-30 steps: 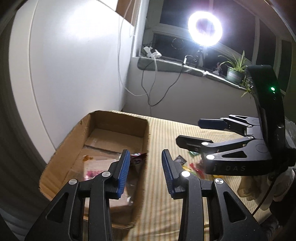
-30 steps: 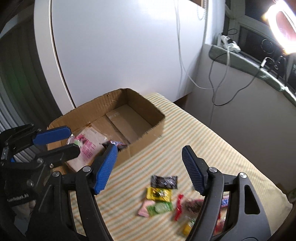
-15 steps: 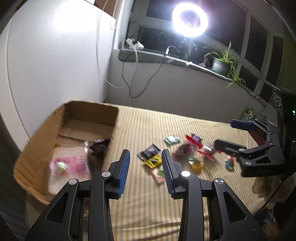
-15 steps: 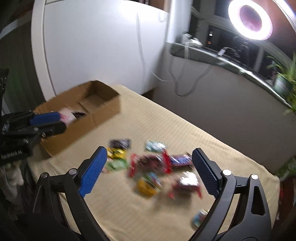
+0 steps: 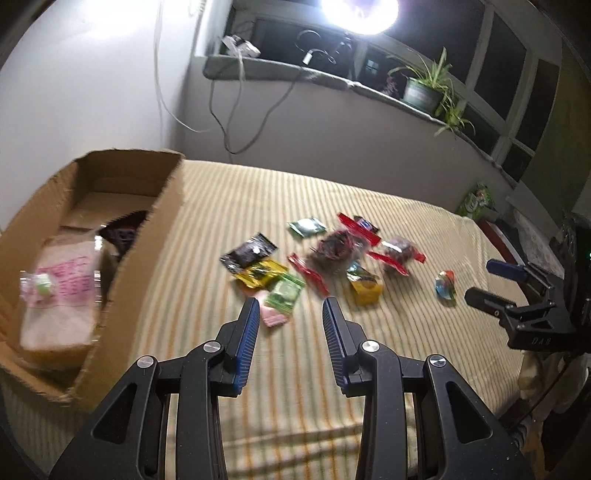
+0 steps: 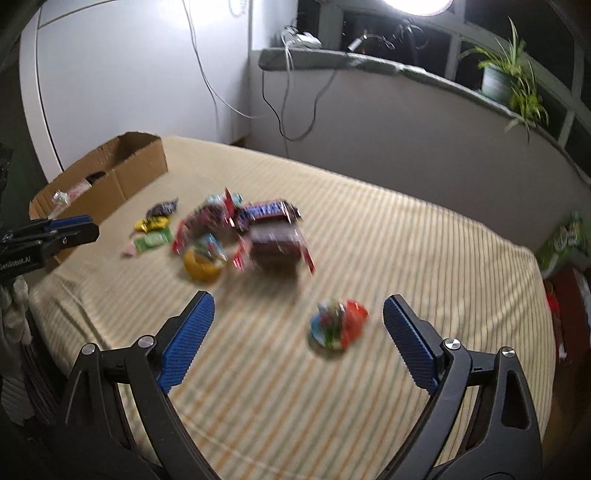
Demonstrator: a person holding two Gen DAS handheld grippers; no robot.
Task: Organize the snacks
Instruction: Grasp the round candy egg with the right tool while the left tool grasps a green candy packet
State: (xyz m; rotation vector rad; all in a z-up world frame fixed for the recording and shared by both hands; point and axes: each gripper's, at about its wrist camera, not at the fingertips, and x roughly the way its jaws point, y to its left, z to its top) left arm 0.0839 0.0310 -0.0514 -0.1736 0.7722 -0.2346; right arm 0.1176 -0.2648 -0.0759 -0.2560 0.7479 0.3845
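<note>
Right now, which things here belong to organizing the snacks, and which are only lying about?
For the job:
- loose snack packets on the striped cloth
- round colourful snack lying apart
- cardboard box, some snacks inside
- left gripper and right gripper, both open and empty

Only lying about:
- potted plant
- ring light
- cables

One cardboard box (image 5: 155, 236) stands on the striped bed (image 5: 369, 387), with at least three packets visible inside it: a large pink-printed one (image 5: 62, 291), a small green-and-white one (image 5: 41, 290) and a dark one (image 5: 123, 232). About ten loose snack packets lie on the bed: nine clustered together (image 5: 317, 262) and one multicoloured packet (image 6: 338, 323) apart. Blur makes the cluster count uncertain. One potted plant (image 6: 496, 79) sits on the sill.
</note>
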